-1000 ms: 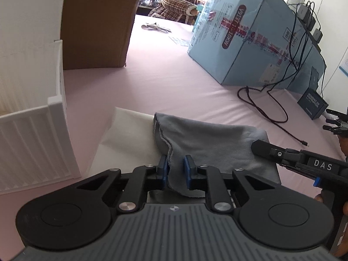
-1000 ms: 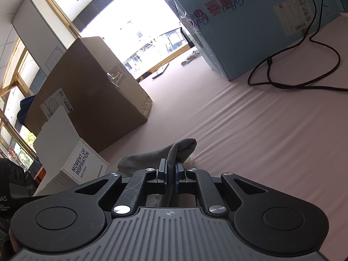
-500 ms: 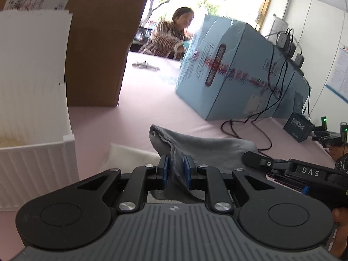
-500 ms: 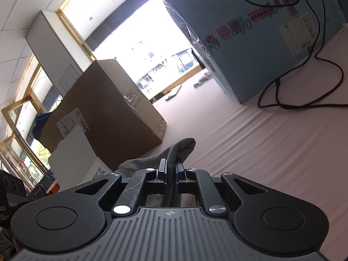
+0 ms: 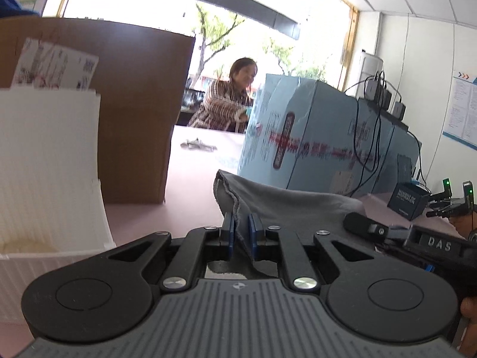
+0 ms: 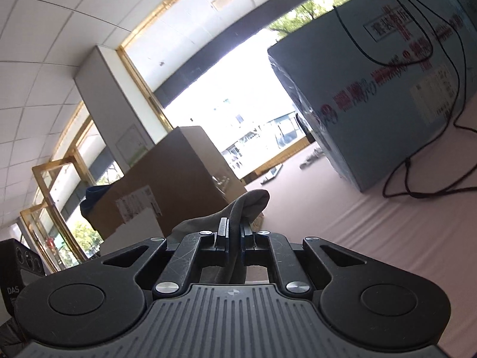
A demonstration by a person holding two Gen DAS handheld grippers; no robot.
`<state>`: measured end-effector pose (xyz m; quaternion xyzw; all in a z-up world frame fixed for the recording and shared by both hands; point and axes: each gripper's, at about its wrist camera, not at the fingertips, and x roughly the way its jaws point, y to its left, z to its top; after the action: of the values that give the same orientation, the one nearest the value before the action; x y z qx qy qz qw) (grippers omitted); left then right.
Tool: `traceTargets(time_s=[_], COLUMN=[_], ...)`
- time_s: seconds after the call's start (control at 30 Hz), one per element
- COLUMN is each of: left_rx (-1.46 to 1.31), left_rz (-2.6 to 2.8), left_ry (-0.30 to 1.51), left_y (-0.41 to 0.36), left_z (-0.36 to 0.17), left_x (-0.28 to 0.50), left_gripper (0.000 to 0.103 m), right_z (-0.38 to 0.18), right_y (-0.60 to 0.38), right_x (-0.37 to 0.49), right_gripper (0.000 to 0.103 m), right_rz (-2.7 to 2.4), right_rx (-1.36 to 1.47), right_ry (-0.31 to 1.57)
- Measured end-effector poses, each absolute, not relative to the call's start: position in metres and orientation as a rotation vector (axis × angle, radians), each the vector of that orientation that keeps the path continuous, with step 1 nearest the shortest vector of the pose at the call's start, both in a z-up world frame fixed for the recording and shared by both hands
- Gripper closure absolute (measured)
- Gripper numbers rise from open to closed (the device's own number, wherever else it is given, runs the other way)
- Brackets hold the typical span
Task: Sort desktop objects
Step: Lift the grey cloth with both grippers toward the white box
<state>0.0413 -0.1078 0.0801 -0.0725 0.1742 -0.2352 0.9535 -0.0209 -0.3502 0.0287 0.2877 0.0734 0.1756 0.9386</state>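
- Left gripper: jaws closed on the hemmed edge of the grey cloth, held above the pink worktop.
- Right gripper: jaws pinched on a bunched fold of the same cloth.
- White ribbed bin: near left.
- Brown cardboard box: behind the bin.
- Blue carton: beyond the cloth, black cables draped over it.
- Seated person: far, partly hidden by the carton.

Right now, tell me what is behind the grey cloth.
Behind the grey cloth held by both tongs stands the blue carton with cables, on the pink table. The carton's base is covered by cloth.
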Motion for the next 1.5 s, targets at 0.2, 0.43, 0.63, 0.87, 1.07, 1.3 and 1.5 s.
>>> traceTargets(time_s=[0.2,0.43,0.63,0.87,1.07,1.3,1.5], left_rx=[-0.126,-0.141,-0.173,-0.215,-0.321,-0.383,-0.368], left_rz=[-0.457,-0.410,-0.340,-0.258,-0.130,-0.090,-0.130], left_ry=[0.303,0.257,0.207,0.163,0.151,0.253,0.357], left_y=[-0.094,-0.061,-0.021,0.039,0.094,0.127,0.115], left_z=[0.093,0.109,0.123,0.142,0.162,0.155,0.139], left_x=[0.033,0.024,0.017,0.016,0.023,0.044,0.065], left_gripper=[0.094,0.094,0.094,0.094,0.094,0.094,0.094], right_z=[0.039,0.061,0.086,0.113,0.138,0.135,0.124], right_y=[-0.333,-0.295,-0.250,-0.191,-0.128,-0.083,-0.093], right_x=[-0.021,-0.016,-0.006,0.014,0.041,0.062,0.077], right_gripper=[0.096,0.096,0.096,0.096,0.096,0.096,0.096], right_rz=[0.390,0.450,0.523,0.622,0.706,0.670,0.594], right_rx=[0.560,0.501,0.437,0.412,0.437,0.419,0.434], right_ry=[0.105,0.083,0.057,0.014,-0.010,0.038,0.136])
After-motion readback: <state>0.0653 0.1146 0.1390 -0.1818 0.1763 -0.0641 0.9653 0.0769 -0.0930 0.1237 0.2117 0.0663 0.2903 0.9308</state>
